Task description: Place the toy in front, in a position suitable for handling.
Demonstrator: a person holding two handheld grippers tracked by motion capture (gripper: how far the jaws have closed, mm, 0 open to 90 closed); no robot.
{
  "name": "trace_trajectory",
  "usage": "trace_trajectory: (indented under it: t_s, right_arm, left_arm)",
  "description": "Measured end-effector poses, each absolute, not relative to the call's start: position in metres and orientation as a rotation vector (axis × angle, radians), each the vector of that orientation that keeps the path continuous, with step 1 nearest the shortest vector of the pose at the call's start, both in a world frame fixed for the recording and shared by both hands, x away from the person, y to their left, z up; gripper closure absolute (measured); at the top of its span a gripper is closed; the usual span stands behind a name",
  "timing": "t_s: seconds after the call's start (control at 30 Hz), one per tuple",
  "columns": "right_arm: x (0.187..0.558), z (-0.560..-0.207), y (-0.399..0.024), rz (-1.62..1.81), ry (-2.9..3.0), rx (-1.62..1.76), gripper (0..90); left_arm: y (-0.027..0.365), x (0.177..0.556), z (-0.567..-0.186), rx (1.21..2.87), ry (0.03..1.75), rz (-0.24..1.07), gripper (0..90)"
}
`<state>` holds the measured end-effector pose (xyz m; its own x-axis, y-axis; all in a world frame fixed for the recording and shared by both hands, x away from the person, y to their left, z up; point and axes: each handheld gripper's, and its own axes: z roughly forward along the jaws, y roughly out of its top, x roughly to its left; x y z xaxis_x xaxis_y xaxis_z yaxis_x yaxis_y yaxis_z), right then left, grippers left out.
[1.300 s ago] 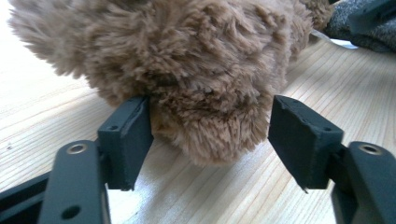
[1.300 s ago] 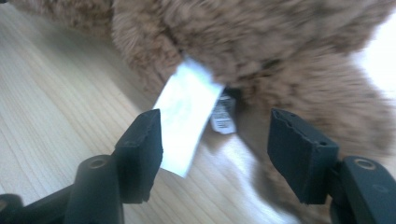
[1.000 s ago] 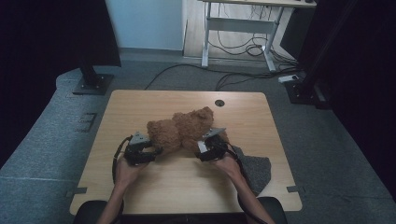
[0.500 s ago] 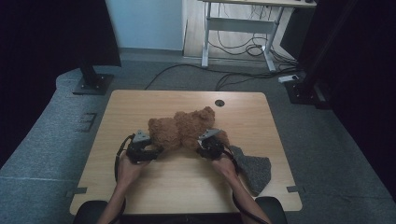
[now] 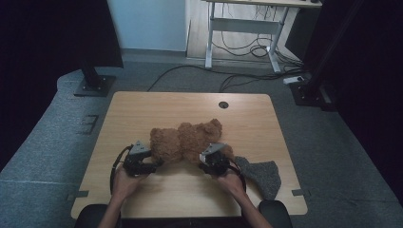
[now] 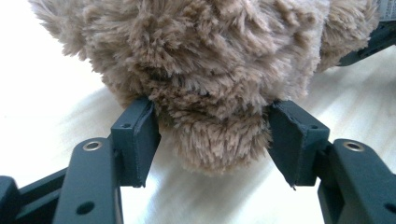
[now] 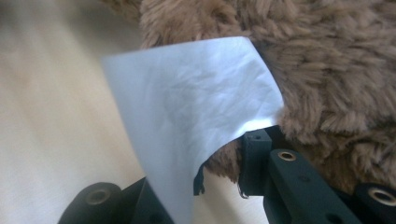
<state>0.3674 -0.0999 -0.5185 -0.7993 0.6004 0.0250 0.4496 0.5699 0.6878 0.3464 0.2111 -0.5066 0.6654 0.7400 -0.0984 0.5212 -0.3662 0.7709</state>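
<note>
Since the earlier frame my right gripper (image 5: 205,160) has just been closing and now pinches fur by the white tag (image 7: 187,112), which shows no readable writing. My left gripper (image 5: 154,164) clamps a limb of the brown teddy bear (image 5: 187,140), lying mid-table (image 5: 142,109).

Brown teddy bear (image 5: 187,140); white tag (image 7: 187,116); grey knit cloth (image 5: 262,174).

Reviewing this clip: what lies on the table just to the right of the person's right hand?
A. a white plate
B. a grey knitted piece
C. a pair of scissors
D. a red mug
B: in the high view a grey knitted piece lies flat on the wooden table, right beside the right tool, which is at the brown teddy bear.
</note>
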Motion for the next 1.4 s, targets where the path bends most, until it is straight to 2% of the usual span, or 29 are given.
trace_trajectory:
  t_s: [0.3,0.37,0.47,0.57,0.77,0.9,1.0,1.2,1.4]
  right_arm:
    - [0.333,-0.519,-0.096,1.021,2.626,0.835,73.3]
    - [0.333,-0.518,-0.097,1.02,2.633,0.842,68.5]
    - [0.334,-0.515,-0.101,1.04,2.651,0.876,55.2]
    - [0.332,-0.507,-0.11,1.05,2.643,0.881,41.4]
    - [0.323,-0.488,-0.139,1.005,2.608,0.896,33.0]
    - [0.322,-0.474,-0.173,0.954,2.55,0.944,27.5]
    - [0.323,-0.469,-0.2,0.916,2.506,1.015,25.1]
    - [0.325,-0.477,-0.248,0.818,2.456,1.141,25.7]
    - [0.325,-0.497,-0.273,0.764,2.466,1.226,25.7]
  left_arm:
    - [0.215,0.321,-0.506,2.079,0.938,0.324,34.4]
    - [0.215,0.322,-0.504,2.087,0.923,0.319,31.2]
    - [0.214,0.326,-0.503,2.103,0.921,0.322,28.2]
    - [0.214,0.327,-0.507,2.103,0.924,0.3,33.2]
    - [0.217,0.326,-0.507,2.103,0.933,0.273,47.6]
    - [0.219,0.327,-0.507,2.093,0.941,0.257,58.9]
    - [0.218,0.328,-0.507,2.093,0.942,0.257,64.4]
    - [0.219,0.331,-0.508,2.082,0.941,0.256,73.2]
    - [0.222,0.335,-0.508,2.069,0.943,0.265,75.6]
